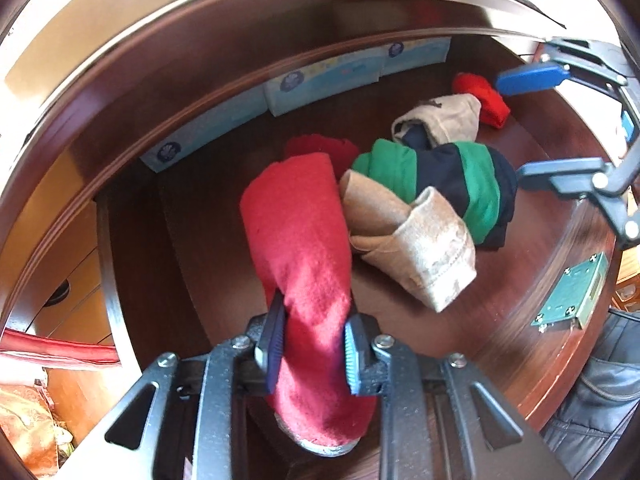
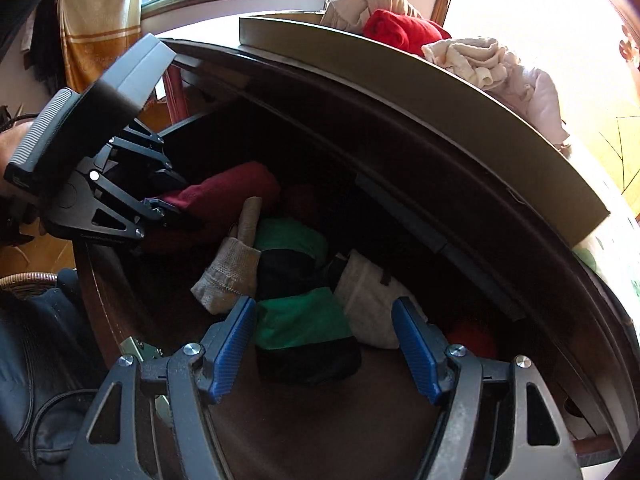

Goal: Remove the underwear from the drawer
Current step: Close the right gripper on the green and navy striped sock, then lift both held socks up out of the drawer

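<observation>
Left gripper (image 1: 312, 336) pinches the red roll (image 1: 296, 232) inside the drawer (image 1: 520, 300), while right gripper (image 2: 324, 344) hangs spread over the green-and-navy roll (image 2: 304, 320) (soft, light cloth, best pinched mid-bundle).

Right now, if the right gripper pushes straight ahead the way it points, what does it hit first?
Most likely the green and navy roll: it lies between the open fingers of the right gripper, just ahead of them. The grey bundle sits close beside it, so depth is uncertain.

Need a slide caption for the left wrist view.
Left tool shut on a rolled red garment in the drawer; right tool open above other rolls.
</observation>
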Demonstrator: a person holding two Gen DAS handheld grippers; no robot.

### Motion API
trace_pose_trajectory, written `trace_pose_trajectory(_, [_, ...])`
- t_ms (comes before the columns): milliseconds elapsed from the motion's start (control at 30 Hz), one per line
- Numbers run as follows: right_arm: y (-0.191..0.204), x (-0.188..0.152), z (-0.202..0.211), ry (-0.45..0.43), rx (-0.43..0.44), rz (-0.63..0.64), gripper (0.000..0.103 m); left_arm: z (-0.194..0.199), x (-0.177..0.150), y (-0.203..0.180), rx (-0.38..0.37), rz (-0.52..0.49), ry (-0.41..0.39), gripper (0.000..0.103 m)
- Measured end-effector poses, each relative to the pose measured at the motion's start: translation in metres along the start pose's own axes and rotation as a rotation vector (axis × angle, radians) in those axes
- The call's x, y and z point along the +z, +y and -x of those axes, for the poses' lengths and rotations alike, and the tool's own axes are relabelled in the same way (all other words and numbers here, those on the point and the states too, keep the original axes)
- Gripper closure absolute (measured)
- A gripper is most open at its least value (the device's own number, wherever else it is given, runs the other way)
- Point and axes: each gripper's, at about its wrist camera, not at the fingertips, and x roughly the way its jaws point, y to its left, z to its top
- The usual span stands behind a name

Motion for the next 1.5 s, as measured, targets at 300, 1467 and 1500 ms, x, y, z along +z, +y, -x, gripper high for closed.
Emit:
trace_pose_trajectory(300, [0.01,0.015,-0.038,0.148,0.058,0.07,0.044,0.008,-0.005,0.003,-0.011,-0.001,-0.004,0.08])
trace_pose_trajectory(1467, [0.01,-0.006,-0.046,0.157,0.125,0.029,0.083,0.017,-0.013,0.007,-0.027,0.026,-0.05,0.08])
trace_pose_trajectory(1500, [0.009,-0.008,-0.041,0.146,0.136,0.024,0.083,0.018,-0.013,0.006,-0.026,0.026,-0.053,0.08])
